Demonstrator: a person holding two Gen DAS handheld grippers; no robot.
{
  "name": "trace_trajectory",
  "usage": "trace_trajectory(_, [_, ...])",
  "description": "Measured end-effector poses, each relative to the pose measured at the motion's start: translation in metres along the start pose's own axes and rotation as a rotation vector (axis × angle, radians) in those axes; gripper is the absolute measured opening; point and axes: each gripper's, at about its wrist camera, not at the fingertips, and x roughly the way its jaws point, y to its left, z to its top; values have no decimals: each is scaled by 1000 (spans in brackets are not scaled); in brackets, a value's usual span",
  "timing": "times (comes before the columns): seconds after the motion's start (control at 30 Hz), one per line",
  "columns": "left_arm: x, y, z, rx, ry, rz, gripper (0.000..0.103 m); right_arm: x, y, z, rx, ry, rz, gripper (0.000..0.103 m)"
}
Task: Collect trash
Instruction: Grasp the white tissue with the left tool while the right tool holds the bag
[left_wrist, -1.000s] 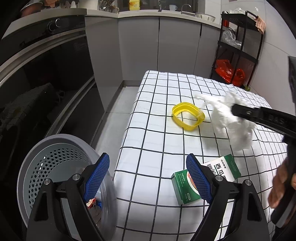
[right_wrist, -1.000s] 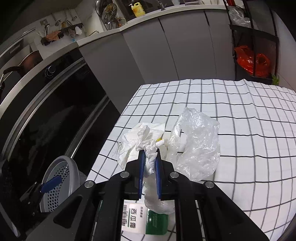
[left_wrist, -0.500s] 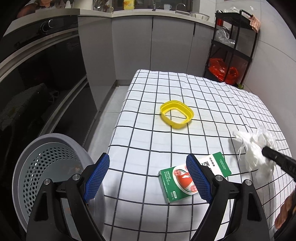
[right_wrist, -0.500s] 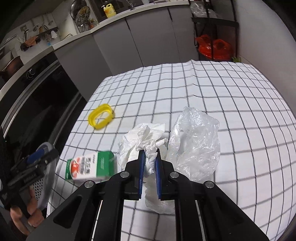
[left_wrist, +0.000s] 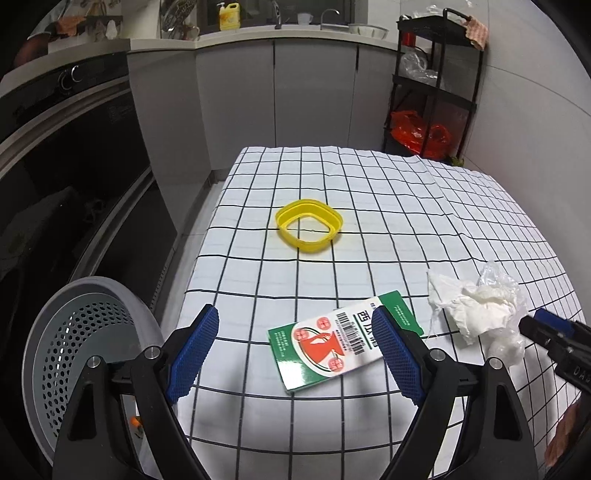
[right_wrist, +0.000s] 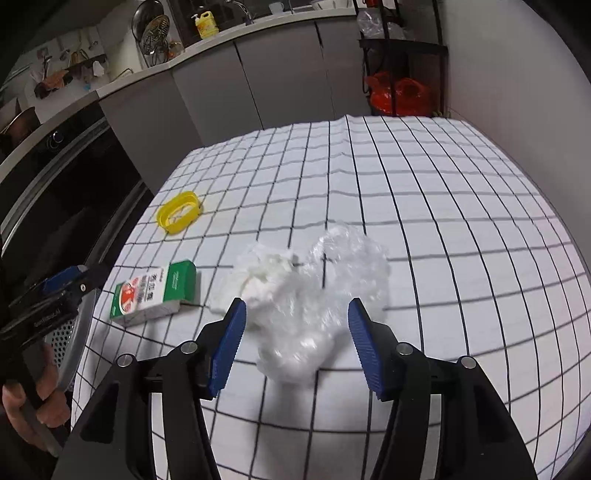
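Note:
A crumpled white tissue with a clear plastic bag (right_wrist: 306, 291) lies on the checked tablecloth, just ahead of my open right gripper (right_wrist: 295, 341); it also shows in the left wrist view (left_wrist: 480, 310). A green and white carton (left_wrist: 340, 343) lies flat near the table's left edge, also in the right wrist view (right_wrist: 155, 293). A yellow ring-shaped lid (left_wrist: 309, 229) sits farther back. My left gripper (left_wrist: 295, 352) is open and empty above the carton. The grey perforated bin (left_wrist: 77, 350) stands on the floor at the left.
The table's left edge drops to the floor beside a dark oven front (left_wrist: 62, 166). A black shelf rack (left_wrist: 436, 85) with red bags stands at the back right. Grey cabinets (left_wrist: 277, 92) run behind the table.
My right gripper carried the tissue and bag back over the table, opened and let them drop onto the cloth. My left gripper moved from over the bin toward the carton.

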Motion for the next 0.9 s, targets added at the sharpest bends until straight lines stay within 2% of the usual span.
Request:
trace_trajectory(0.2, [-4,-15,-3,25,-8,-19,83,20,1,-13,-37,63,-9,55])
trace_trajectory(0.23, [-5,-18,-4,32,-9,-20,83,22,1,-14,-33,69,2,43])
trace_trajectory(0.27, [-6,-21,-4,37,-9,-22,83,24,-1,-14,-22,73,22,37])
trace_trajectory(0.33, [-7,-28,-6,47,-11,-31,83,23,-7,-12,12,78,54,35])
trace_trajectory(0.47, [-8,-42,-10,71,-12,-61,83,11,-20,-11,63,65,56,33])
trace_trajectory(0.63, [-9,-66,-13,105,-18,-105,86,-17,-48,-3,132,-7,14,33])
trace_trajectory(0.77, [-4,-87,-14,112,-12,-141,88,-32,-71,4,202,-45,30,33])
trace_trajectory(0.9, [7,-111,-17,128,5,-143,91,-39,-82,8,228,-65,52,33])
